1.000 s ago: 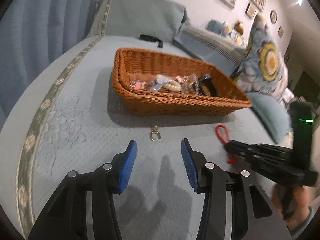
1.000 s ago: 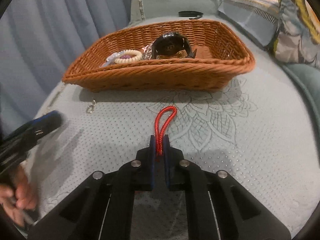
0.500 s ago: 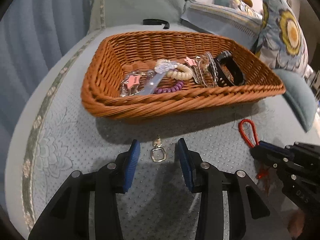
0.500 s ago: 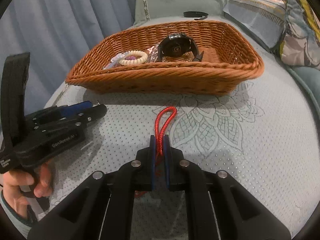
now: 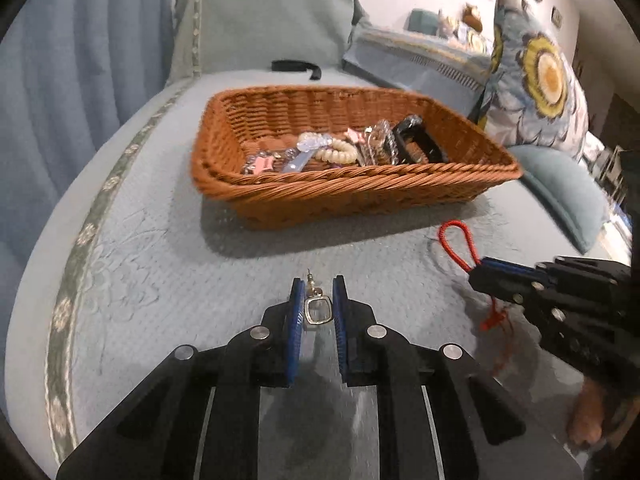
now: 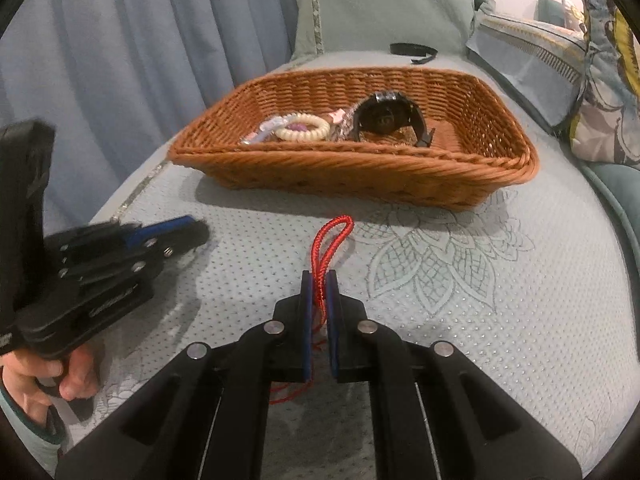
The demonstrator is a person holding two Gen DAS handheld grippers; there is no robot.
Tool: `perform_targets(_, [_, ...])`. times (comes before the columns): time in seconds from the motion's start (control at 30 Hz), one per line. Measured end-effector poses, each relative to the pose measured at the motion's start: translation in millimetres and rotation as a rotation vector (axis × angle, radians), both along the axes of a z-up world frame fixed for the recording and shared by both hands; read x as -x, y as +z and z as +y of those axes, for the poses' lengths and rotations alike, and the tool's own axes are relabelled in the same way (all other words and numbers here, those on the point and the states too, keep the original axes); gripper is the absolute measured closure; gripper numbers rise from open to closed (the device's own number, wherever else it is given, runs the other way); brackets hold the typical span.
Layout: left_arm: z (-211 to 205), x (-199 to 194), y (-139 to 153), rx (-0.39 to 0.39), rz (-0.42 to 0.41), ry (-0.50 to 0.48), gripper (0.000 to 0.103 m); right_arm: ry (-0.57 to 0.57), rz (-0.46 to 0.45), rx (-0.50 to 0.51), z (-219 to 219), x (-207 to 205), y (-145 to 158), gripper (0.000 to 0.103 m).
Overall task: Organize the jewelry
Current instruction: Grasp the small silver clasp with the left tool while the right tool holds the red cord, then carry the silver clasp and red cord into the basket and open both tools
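1. Left wrist view: the left gripper (image 5: 317,308) is narrow around a small metal charm (image 5: 318,309) lying on the bedspread (image 5: 160,280); I cannot tell if the pads already press it. The basket (image 5: 344,196) already holds several pieces.

2. Right wrist view: the right gripper (image 6: 319,304) pinches a red cord (image 6: 330,248), in front of the basket (image 6: 360,176).

3. I judge the task nearly done: only the charm and the cord remain outside the basket.

Each black tool (image 5: 318,312) has blue pads (image 5: 296,320), silver screws, and a bare-skinned hand (image 6: 60,376).
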State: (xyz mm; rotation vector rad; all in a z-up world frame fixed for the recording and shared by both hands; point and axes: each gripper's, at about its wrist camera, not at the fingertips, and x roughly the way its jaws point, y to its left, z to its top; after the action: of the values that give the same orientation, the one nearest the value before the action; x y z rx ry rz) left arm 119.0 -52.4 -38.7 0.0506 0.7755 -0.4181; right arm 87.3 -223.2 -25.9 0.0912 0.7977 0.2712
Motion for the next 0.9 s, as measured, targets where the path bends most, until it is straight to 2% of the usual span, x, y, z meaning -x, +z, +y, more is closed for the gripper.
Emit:
perform_targets(0.2, [6,27,12,0.082,-0.074,-0.009,0.091,0.035,-0.072,-0.024,7,12,15,0.098])
perform_targets(0.5, [9,33,47,0.190,-0.161,-0.024,0.091,0.006,-0.185,-0.056,-4,25,50,0.098])
perform_targets(0.67, [4,20,75,0.195,-0.219,-0.036,0.091,-0.029,-0.226,-0.110,-23,18,76,0.098])
perform_targets(0.9, [-4,-22,106,0.209,-0.282,-0.038,0.091,-0.034,-0.260,-0.096,-26,-36,110,0.098])
